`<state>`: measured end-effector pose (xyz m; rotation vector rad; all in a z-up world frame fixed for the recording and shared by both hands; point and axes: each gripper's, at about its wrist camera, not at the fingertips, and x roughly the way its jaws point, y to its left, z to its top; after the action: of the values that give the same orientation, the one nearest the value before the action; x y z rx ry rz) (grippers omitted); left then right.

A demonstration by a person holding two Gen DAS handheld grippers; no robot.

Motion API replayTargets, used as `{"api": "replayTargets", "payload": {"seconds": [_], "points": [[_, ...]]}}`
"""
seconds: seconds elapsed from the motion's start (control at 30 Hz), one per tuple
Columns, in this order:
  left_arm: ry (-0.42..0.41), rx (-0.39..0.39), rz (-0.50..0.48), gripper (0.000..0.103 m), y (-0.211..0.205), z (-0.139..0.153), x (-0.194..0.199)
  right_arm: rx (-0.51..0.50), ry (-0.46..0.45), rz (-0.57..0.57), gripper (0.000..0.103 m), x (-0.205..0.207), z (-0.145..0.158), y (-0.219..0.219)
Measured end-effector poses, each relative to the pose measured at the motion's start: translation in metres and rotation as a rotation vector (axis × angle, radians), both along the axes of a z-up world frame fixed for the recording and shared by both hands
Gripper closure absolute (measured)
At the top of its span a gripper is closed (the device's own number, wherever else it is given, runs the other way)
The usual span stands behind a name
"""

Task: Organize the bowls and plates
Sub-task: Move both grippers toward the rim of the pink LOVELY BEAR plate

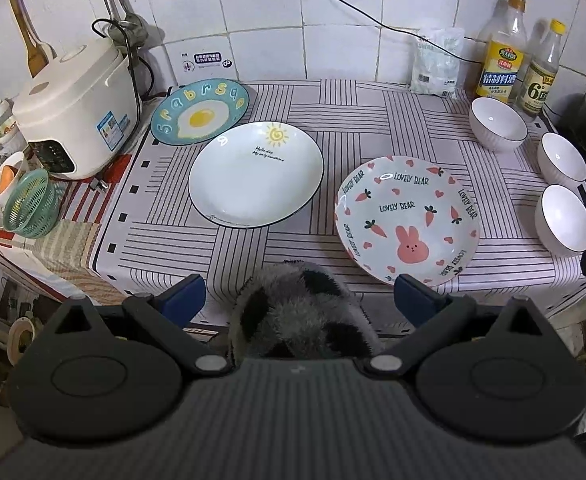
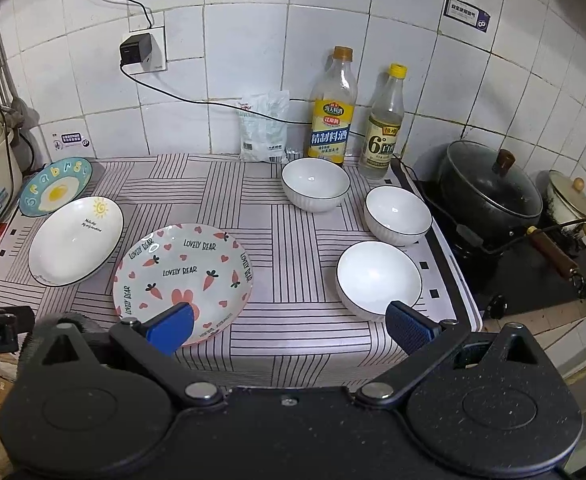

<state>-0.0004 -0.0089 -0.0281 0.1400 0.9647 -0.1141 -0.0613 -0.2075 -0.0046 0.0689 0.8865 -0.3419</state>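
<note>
Three plates lie on the striped cloth: a blue egg plate point(image 1: 199, 112) point(image 2: 56, 186) at the back left, a white sun plate point(image 1: 256, 174) point(image 2: 76, 240) in front of it, and a pink rabbit plate point(image 1: 407, 218) point(image 2: 183, 278) nearest the front. Three white bowls stand at the right: far point(image 1: 497, 123) point(image 2: 316, 184), middle point(image 1: 563, 162) point(image 2: 398, 214), near point(image 1: 563, 219) point(image 2: 378, 279). My left gripper point(image 1: 299, 300) is open, held before the table's front edge. My right gripper point(image 2: 291, 326) is open too, between the rabbit plate and the near bowl, holding nothing.
A rice cooker point(image 1: 75, 110) and a green basket point(image 1: 31, 204) stand at the left. Two bottles point(image 2: 331, 110) and a white bag point(image 2: 263, 128) line the tiled wall. A black pot point(image 2: 489, 188) sits on the stove at the right. A fuzzy grey slipper point(image 1: 299, 316) shows below.
</note>
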Motion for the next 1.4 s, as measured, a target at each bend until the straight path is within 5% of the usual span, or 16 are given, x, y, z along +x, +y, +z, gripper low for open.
{"api": "replayTargets", "payload": {"seconds": [1.4], "points": [[-0.069,-0.008,-0.049,0.001,-0.003,0.022,-0.008,-0.011,-0.040,-0.006,0.000,-0.002,0.003,0.001]]}}
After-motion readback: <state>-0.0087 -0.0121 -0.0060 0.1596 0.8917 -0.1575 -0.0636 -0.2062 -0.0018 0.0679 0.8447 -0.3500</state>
